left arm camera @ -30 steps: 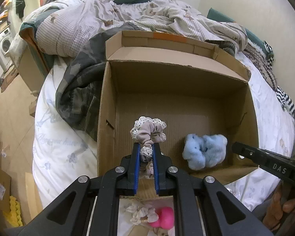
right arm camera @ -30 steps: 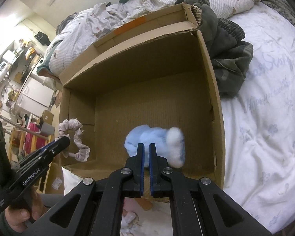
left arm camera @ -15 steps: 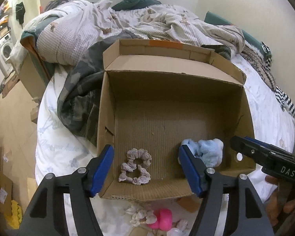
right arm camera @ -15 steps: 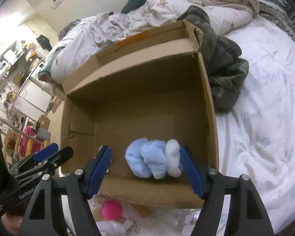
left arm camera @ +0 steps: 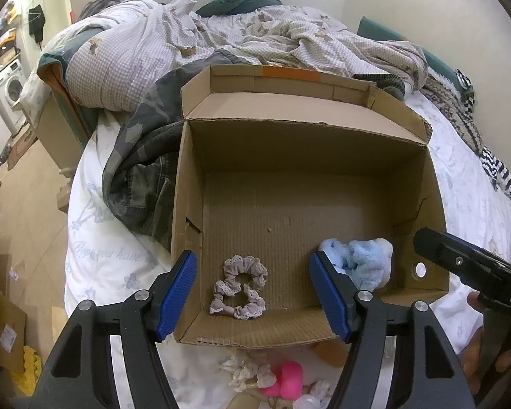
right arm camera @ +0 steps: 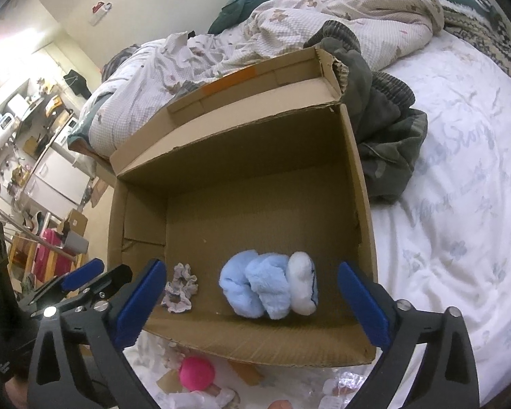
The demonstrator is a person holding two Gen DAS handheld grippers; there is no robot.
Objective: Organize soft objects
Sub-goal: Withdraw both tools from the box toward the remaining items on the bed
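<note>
Both wrist cameras look steeply down, close over the cardboard box (left arm camera: 194, 204) (right arm camera: 364, 204), seemingly from its near edge, sharing its floor.

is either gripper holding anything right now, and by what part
Nothing is held. The left gripper and right gripper are open; scrunchie and blue plush lie in the box.

Soft even indoor light, bright glare upper left, sharp centre, fisheye-bent edges, dark corners

In the left wrist view, a blue gripper pad covered the left part of the fluffy pale-blue plush bundle (left arm camera: 364, 266). The small white frilly pieces (left arm camera: 252, 373) beside the bright pink rounded object (left arm camera: 288, 380) were too small to identify, and that object was partly cut off by the bottom edge.
</note>
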